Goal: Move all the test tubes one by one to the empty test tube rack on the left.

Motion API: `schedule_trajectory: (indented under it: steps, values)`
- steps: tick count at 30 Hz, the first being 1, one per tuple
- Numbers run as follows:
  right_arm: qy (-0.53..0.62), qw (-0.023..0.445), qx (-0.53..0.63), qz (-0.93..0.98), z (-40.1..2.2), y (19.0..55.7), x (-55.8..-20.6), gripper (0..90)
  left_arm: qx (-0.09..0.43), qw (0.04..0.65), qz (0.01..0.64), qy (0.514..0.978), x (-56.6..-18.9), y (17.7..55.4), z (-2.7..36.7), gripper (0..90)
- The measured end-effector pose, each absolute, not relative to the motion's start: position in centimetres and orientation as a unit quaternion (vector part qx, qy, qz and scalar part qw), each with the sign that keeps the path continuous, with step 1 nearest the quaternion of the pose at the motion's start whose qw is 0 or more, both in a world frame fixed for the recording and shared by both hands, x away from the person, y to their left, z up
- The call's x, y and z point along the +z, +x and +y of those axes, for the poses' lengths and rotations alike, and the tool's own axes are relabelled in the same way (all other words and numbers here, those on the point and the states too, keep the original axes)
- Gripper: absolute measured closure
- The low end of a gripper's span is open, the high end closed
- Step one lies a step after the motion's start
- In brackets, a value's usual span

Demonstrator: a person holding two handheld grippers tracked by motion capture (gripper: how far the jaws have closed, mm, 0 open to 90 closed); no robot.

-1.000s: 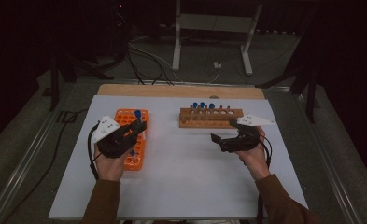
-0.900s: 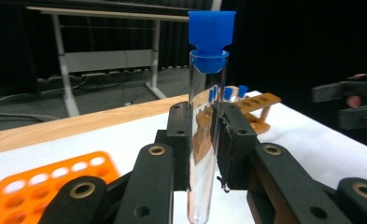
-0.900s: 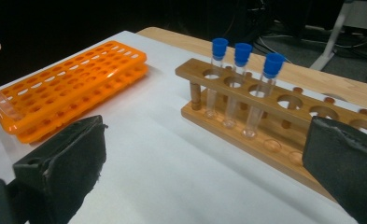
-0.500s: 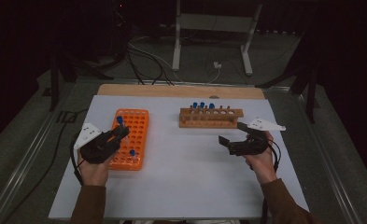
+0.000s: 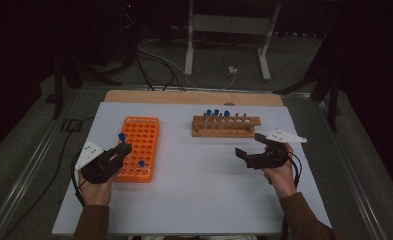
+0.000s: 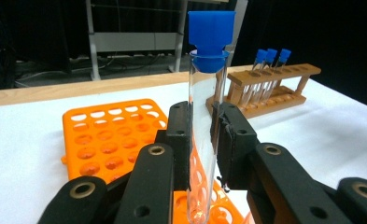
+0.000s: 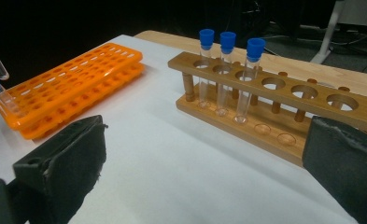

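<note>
Left tongs [image 5: 118, 150] drawn back beside orange rack [image 5: 140, 131], clamped on upright tube [image 6: 208, 116], right tongs [image 5: 251, 151] apart, level.

1. The high view is dim: only the white bench top [image 5: 204, 200] in the middle of the frame is lit, evenly from above, and the floor and the upper part of the frame sink into near black.
2. Shadows on the bench are soft and short.
3. The high view is grainy and slightly soft.
4. In the left gripper view the clear glass tube with a blue cap [image 6: 208, 93] is sharp at centre, with pale glare streaks along the glass; the background is dark.
5. In the right gripper view the black tongs pads at the lower corners are blurred.
</note>
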State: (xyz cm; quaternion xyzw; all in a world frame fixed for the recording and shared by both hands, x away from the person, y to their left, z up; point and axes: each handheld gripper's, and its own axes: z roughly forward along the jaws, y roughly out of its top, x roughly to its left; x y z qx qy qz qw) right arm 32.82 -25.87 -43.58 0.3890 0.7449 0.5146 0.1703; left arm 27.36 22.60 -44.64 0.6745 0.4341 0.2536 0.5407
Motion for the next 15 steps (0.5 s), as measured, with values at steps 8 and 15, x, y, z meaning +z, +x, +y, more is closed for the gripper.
schedule_trajectory:
  steps: [8, 15]
  values:
    - [0.388, 0.165, 0.512, 0.748, -25.7, 32.8, -43.9, 0.0, 0.238, 0.541, 0.43, 0.683, -45.9, 27.2, 22.4, 77.7]
    - [0.385, 0.163, 0.515, 0.749, -25.6, 32.8, -43.9, 0.0, 0.211, 0.531, 0.435, 0.696, -47.4, 26.9, 22.2, 77.7]
